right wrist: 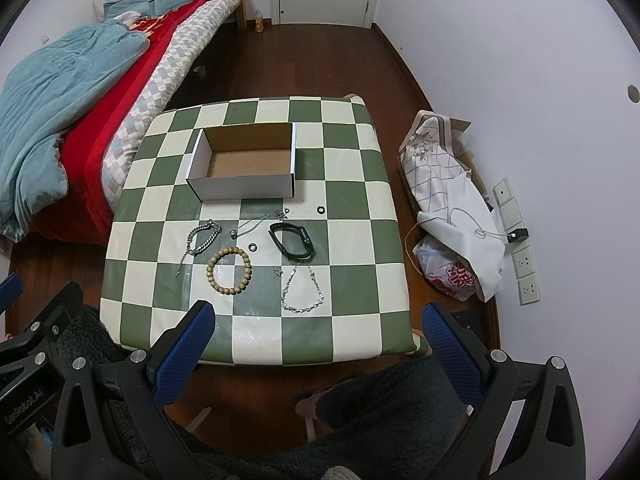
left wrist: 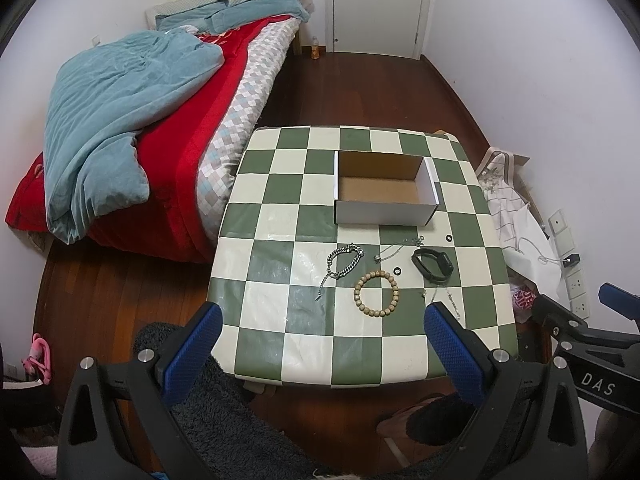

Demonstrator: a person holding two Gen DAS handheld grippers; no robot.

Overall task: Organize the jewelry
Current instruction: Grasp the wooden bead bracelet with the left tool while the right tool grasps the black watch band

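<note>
Wooden bead bracelet (left wrist: pixel 376 294) lies just beyond both released claws (left wrist: pixel 322 334) (right wrist: pixel 318 330), seemingly untouched, on the table (right wrist: pixel 360 240).

Bead bracelet (right wrist: pixel 229 271), chains (right wrist: pixel 302 290) and black band (right wrist: pixel 292 241) lie before empty box (right wrist: pixel 244 186)

Open cardboard box (left wrist: pixel 384 188) on checkered table (left wrist: pixel 280 312), empty. Nearer: chain bracelet (left wrist: pixel 344 260), bead bracelet (left wrist: pixel 376 294), black watch band (left wrist: pixel 433 265), two small rings (left wrist: pixel 397 271). Left gripper (left wrist: pixel 322 350) fingers (left wrist: pixel 192 354) wide apart, holding nothing.
</note>
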